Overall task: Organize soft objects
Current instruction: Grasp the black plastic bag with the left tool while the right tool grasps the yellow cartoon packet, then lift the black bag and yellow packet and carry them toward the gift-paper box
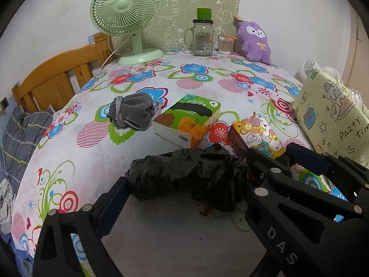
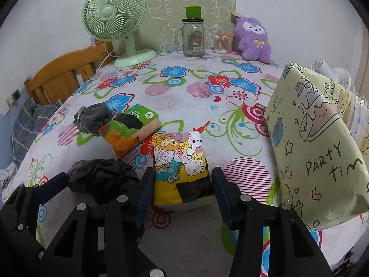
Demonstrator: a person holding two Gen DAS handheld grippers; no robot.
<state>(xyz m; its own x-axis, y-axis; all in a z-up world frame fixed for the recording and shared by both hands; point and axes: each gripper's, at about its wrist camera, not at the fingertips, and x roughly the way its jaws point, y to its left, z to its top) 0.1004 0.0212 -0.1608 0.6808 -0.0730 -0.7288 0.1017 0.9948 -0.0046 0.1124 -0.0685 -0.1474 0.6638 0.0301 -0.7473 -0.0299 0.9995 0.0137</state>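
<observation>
A crumpled black plastic bag [image 1: 191,175] lies on the floral table between the fingers of my left gripper [image 1: 184,182], which is open around it; it also shows in the right wrist view [image 2: 101,180]. My right gripper [image 2: 182,184] is open with its fingers on either side of a cartoon tissue pack [image 2: 180,166], also seen in the left wrist view [image 1: 258,138]. A green and orange tissue pack [image 1: 189,120] and a grey drawstring pouch [image 1: 133,113] lie further back. A purple plush toy [image 1: 253,41] sits at the far edge.
A green fan [image 1: 126,16], a glass jar mug [image 1: 203,37] and a cotton swab cup [image 1: 226,43] stand at the back. A yellow "party time" paper bag [image 2: 318,143] stands on the right. A wooden bed frame [image 1: 57,73] is left of the table.
</observation>
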